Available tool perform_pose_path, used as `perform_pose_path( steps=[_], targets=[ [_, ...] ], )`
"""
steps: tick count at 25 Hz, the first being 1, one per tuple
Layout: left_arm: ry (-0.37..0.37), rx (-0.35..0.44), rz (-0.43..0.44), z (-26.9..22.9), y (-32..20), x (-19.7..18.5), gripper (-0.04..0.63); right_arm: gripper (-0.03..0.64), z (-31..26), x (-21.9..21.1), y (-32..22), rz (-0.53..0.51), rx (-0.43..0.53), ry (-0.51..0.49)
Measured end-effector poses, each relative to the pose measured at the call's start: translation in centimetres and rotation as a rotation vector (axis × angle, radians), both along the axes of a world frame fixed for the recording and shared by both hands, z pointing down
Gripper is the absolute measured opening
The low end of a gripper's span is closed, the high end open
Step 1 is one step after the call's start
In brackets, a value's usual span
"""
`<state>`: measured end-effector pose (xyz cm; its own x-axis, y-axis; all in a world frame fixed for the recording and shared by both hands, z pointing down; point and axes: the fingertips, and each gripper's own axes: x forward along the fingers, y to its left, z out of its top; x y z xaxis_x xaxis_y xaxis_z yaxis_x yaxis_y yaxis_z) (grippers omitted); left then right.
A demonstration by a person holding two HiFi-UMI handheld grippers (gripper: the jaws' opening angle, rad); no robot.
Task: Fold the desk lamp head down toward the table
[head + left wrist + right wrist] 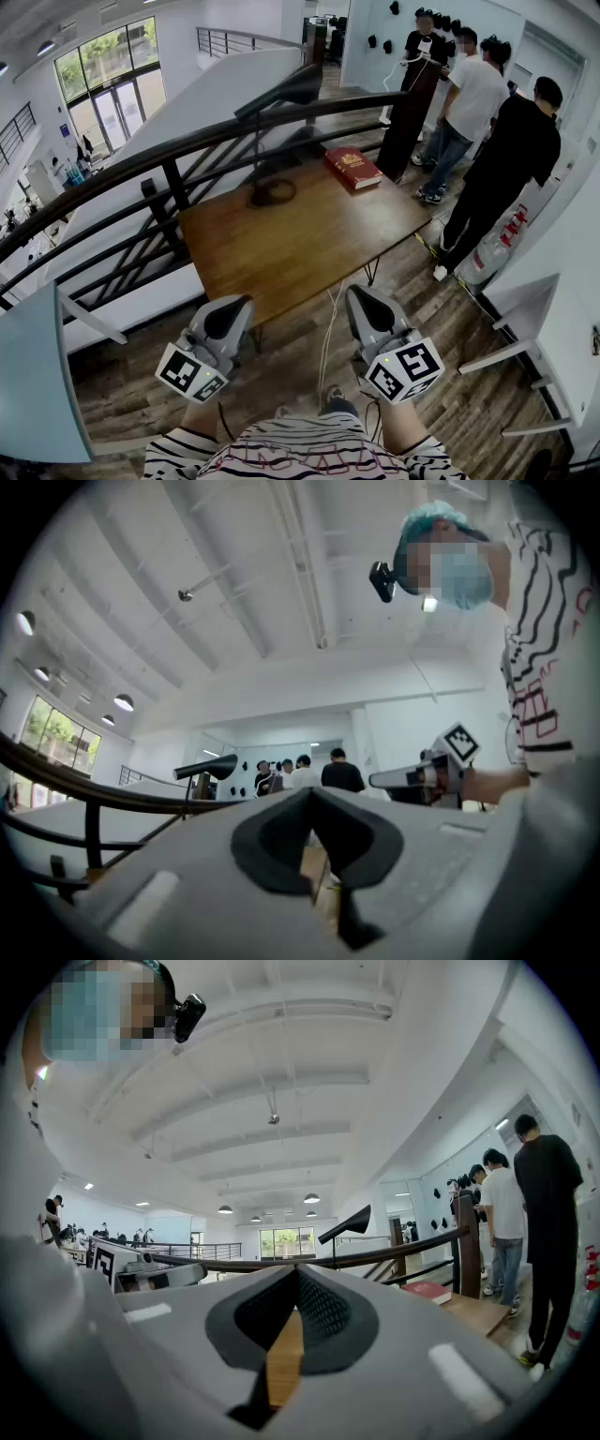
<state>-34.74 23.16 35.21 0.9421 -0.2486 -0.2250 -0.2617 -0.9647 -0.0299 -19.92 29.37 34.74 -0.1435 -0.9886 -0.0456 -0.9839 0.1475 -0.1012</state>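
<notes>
I hold both tools low on the near side of the wooden tabletop (300, 246), just short of its near edge and above the plank floor (441, 309). My left tool (228, 317) is fully closed: its dark pads meet at the tip and nothing is caught between them. My right tool (364, 306) is closed the same way and is also empty. The two sit side by side, some way apart, both aimed toward the far side of the tabletop.

The lamp (259, 141) stands on the far side of the tabletop, close to the dark railing (141, 165) behind it and well apart from both tools. Its round base (272, 193) rests flat on the wood, and a thin stem rises from it. The black lamp head (284, 90) is still raised, high above the tabletop and at about the level of the railing's top bar, with its wider end toward the right.

A red book (352, 168) lies flat at the far right corner of the tabletop, just to the right of the lamp's base and not touching it. Beyond that corner, several people (473, 94) stand together on the floor at the far right.
</notes>
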Motion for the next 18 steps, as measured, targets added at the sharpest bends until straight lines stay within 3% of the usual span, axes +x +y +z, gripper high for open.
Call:
perform_pose_path(
  steps=[8,13,16,18],
  targets=[
    [0.004,-0.011,-0.025,-0.2,-1.7,1.5,0.005,0.006,-0.1,2.1,-1.8,0.001,0.022,-0.04],
    [-0.01,-0.032,-0.041,0.5,-3.2,4.4,0.06,0.055,0.7,4.7,-3.7,-0.026,0.01,-0.056],
    [-0.016,-0.037,-0.06,1.0,-3.9,6.6,0.089,0.146,1.2,6.9,-4.6,-0.045,0.01,-0.064],
    [-0.02,-0.038,-0.084,1.2,-4.8,8.5,0.125,0.162,1.5,8.7,-5.6,-0.068,0.007,-0.064]
  ],
)
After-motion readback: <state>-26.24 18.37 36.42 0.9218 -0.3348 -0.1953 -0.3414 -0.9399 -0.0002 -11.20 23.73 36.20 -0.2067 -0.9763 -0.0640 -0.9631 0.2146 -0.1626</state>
